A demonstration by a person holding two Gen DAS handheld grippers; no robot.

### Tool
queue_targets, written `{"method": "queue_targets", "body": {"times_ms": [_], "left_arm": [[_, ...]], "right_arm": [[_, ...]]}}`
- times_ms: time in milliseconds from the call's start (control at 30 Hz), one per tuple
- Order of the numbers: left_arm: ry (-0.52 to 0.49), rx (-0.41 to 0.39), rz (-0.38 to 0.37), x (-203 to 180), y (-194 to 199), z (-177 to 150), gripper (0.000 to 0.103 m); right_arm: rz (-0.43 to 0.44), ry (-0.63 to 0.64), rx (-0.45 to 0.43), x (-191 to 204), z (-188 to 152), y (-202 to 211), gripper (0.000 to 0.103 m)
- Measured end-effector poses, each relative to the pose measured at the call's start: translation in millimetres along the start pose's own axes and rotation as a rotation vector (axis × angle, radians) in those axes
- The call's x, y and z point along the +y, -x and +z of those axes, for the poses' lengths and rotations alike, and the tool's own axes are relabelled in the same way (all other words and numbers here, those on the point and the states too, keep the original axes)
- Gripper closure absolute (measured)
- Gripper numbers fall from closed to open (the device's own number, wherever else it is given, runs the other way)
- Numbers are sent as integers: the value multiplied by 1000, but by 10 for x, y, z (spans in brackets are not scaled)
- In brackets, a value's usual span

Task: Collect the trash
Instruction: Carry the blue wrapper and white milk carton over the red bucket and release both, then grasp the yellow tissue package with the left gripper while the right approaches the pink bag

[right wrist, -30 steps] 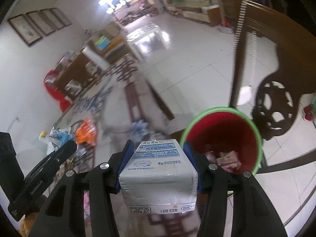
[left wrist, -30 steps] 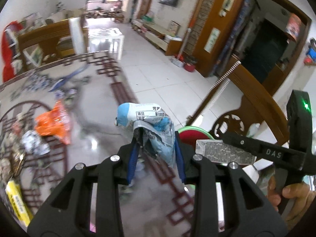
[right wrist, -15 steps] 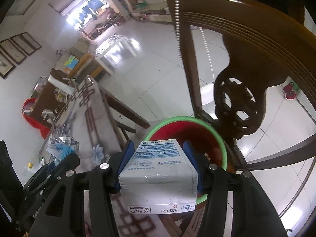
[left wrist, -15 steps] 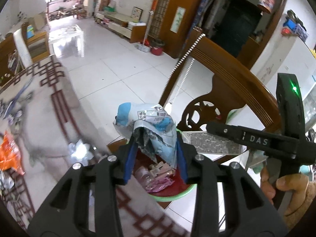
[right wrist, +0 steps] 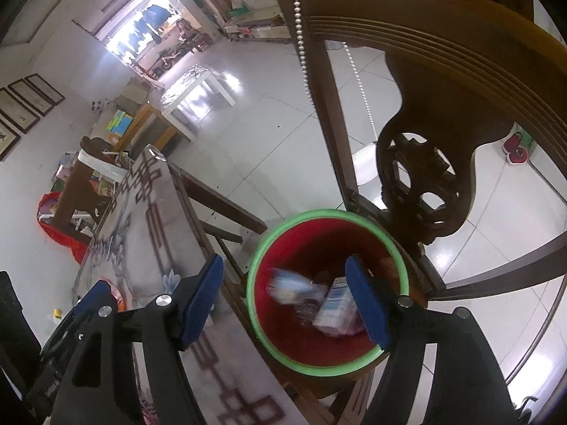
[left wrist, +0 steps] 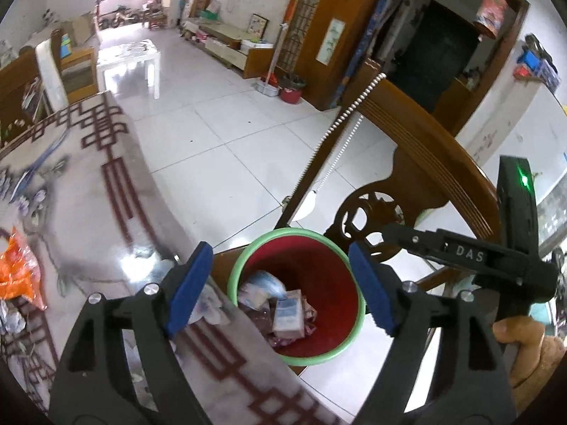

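Note:
A red bin with a green rim (left wrist: pixel 357 318) stands on the floor beside the table edge, below both grippers. My left gripper (left wrist: pixel 280 258) hangs over it, its jaws opening and nothing between the blue pads. A crumpled blue-and-white wrapper (left wrist: pixel 264 281) and a white carton (left wrist: pixel 288 315) lie inside among other scraps. In the right wrist view my right gripper (right wrist: pixel 283 262) is also above the bin (right wrist: pixel 326 213), its jaws opening and empty. The carton (right wrist: pixel 335 304) and the blurred wrapper (right wrist: pixel 290 285) lie in the bin beneath it.
A carved wooden chair back (left wrist: pixel 418 163) with a bead string stands right behind the bin. The table with its patterned cloth (left wrist: pixel 106 184) runs along the left and bears an orange wrapper (left wrist: pixel 17 272). A hand (left wrist: pixel 521 333) holds the other gripper's black body at the right.
Both grippers swung from over the table to above the bin and opened. The wrapper left the left jaws and the carton left the right jaws; both now lie in the bin.

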State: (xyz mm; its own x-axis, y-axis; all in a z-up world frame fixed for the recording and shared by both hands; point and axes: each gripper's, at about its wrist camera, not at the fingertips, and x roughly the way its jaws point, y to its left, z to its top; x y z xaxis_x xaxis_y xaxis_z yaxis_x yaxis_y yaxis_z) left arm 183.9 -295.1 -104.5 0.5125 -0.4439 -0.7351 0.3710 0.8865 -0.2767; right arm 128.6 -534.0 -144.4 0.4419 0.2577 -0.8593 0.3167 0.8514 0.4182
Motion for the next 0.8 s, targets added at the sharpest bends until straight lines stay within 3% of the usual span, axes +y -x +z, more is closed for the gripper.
{"method": "queue_targets", "body": {"times_ms": [233, 467, 800], "left_arm": [[40, -60, 55, 231, 442, -190, 23], [137, -109, 144, 621, 998, -601, 22], [337, -136, 301, 1634, 1766, -1248, 22]], "right_arm": [[6, 71, 2, 269, -173, 71, 32], [14, 159, 56, 684, -505, -9, 31], [58, 268, 110, 1468, -1083, -78, 26]]}}
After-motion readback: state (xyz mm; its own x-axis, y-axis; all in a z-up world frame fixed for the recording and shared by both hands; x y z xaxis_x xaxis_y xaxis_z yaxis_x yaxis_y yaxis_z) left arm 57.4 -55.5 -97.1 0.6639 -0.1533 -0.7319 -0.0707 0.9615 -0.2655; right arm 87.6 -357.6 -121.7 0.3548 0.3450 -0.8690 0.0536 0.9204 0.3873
